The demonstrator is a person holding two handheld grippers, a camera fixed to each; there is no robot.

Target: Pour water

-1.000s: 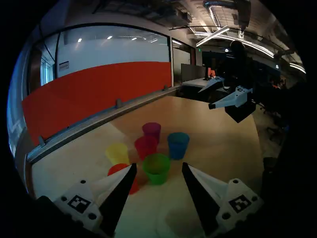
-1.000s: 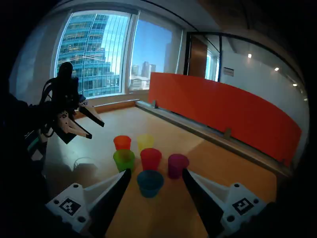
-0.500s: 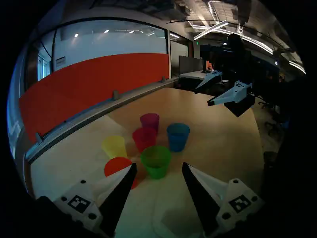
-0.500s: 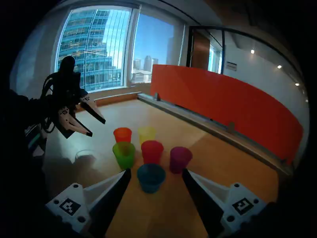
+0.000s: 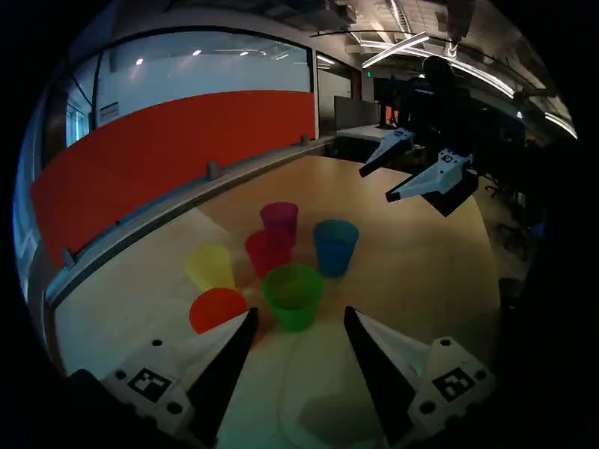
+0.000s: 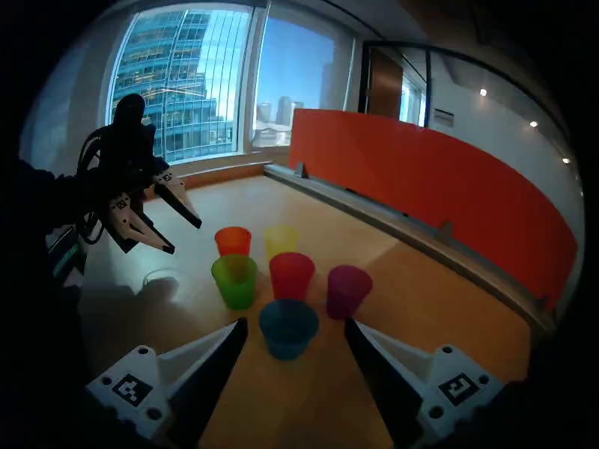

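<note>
Pretty clearly an office, high up in a city tower. Floor-to-ceiling windows (image 6: 187, 82) look straight out at glass skyscrapers (image 6: 146, 97) and blue sky. There's a long wooden table (image 5: 419, 254) running alongside an orange partition (image 5: 165, 150) with a frosted glass wall (image 5: 217, 71) above it, very meeting-room vibes. Further back in the left gripper view it's an open-plan area: desks (image 5: 359, 133) with a grey divider screen (image 5: 348, 114), and long strip lights (image 5: 397, 49) under an open industrial ceiling.

Orange cup (image 5: 216, 307) partly behind left gripper (image 5: 299, 313); clear cup (image 6: 160, 280) faint, perhaps empty.
</note>
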